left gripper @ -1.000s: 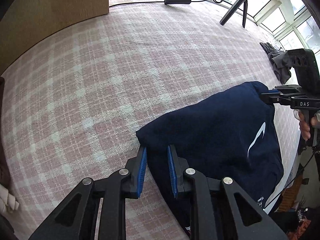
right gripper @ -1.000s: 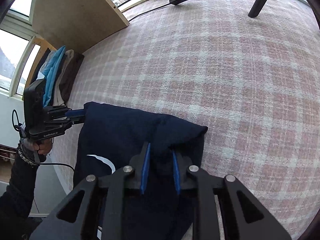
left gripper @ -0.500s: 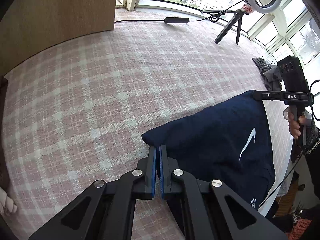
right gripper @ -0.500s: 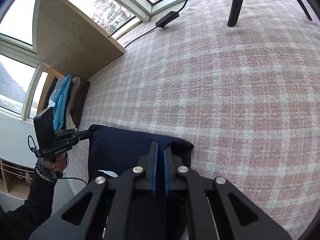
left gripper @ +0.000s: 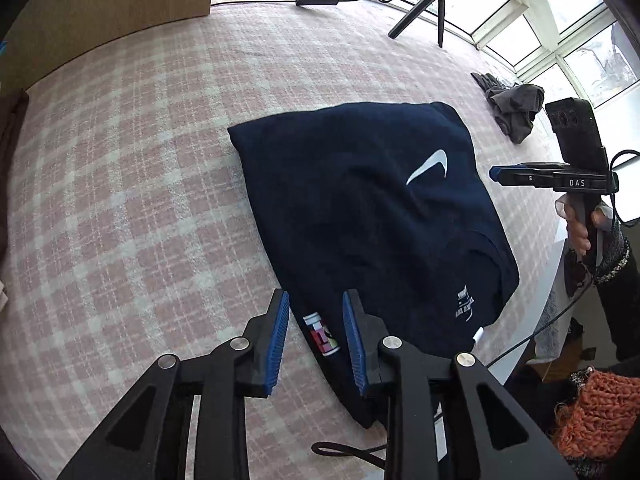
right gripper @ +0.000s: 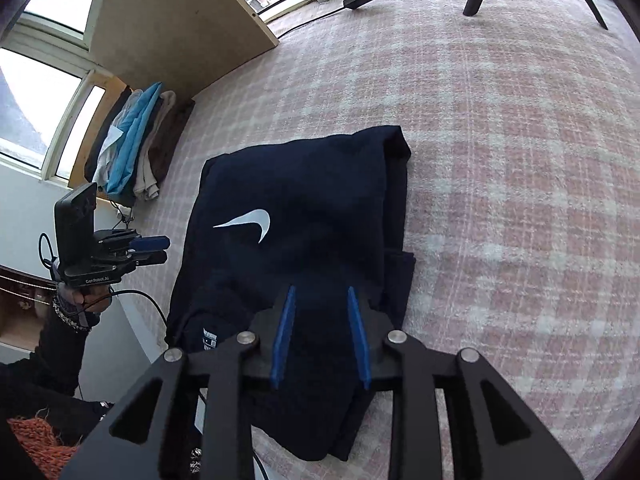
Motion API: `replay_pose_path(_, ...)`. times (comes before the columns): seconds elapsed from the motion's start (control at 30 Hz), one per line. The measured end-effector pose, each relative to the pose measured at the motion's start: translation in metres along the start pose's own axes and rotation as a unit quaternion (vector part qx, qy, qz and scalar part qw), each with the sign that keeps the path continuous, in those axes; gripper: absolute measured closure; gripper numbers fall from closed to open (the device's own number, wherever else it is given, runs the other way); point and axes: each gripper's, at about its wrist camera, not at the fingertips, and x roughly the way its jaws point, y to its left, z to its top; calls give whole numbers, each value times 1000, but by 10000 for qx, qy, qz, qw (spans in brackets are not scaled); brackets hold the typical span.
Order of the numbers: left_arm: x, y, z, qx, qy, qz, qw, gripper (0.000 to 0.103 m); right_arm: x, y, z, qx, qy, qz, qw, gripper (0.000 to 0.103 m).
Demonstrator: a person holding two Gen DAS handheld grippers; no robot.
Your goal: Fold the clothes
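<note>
A navy garment [left gripper: 360, 216] with a white swoosh lies folded on the pink plaid cover [left gripper: 132, 184]. My left gripper [left gripper: 316, 296] hovers over its near left edge. Its jaws are opening, and only a small coloured tag shows in the gap between the blue pads. My right gripper [right gripper: 320, 292] hangs over the garment [right gripper: 304, 208] near its right side, jaws also opening, with no cloth pinched. Each gripper also shows from the side in the other view: the right gripper [left gripper: 496, 174] past the garment's right edge, the left gripper [right gripper: 160, 249] off its left edge.
A stack of folded clothes [right gripper: 128, 140] rests by a wooden board [right gripper: 176, 28]. A crumpled grey garment [left gripper: 516, 108] lies far right. A tripod [left gripper: 420, 12] and a power brick with cable [left gripper: 316, 0] sit at the back. The cover's edge [left gripper: 532, 316] runs near right.
Half a second ago both grippers were shut on the garment's corners. Now both have let go and drawn back, and the garment lies flat with the swoosh up.
</note>
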Motion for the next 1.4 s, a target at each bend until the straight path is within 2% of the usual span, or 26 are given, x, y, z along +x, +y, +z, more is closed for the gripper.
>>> replay_pose_path(0.13,2,-15,-28,61,81,1,9999,77,0,8,-50,118,109,-176,9997,76)
replay_pose_path(0.23,-2,-11,-36,-14,67,-57,10000,77,-7,34,-71,-129,-47,-292,9995,75)
replay_pose_path(0.4,-9,-8,-37,148,-26,186,9997,77,22,113,-71,-804,65,731,9941,75)
replay_pose_path(0.57,-12,-5,-42,284,-66,231,9993,77,80,171,-73,-1529,508,769,9839,75)
replay_pose_path(0.73,-15,-6,-47,411,-156,182,9989,77,109,179,-76,-1636,816,421,9822,75)
replay_pose_path(0.83,-14,-8,-50,492,-161,204,9984,77,106,175,-77,-1438,900,745,9827,101)
replay_pose_path(0.9,-15,-7,-51,507,-163,213,9984,77,93,172,-80,-1378,826,955,9824,101)
replay_pose_path(0.97,-17,-4,-51,509,-182,178,9984,77,81,167,-83,-1337,783,989,9830,101)
replay_pose_path(1.07,-17,-1,-45,420,-214,-2,9989,77,84,159,-85,-1145,779,916,9861,101)
replay_pose_path(1.23,0,-4,-35,474,-21,-241,9986,77,91,154,-86,-925,831,985,9873,101)
replay_pose_path(1.3,5,-4,-37,399,124,-381,9984,77,90,154,-87,-867,812,1063,9872,101)
replay_pose_path(1.4,-3,-1,-50,226,130,-580,9980,77,89,153,-88,-729,767,1218,9869,101)
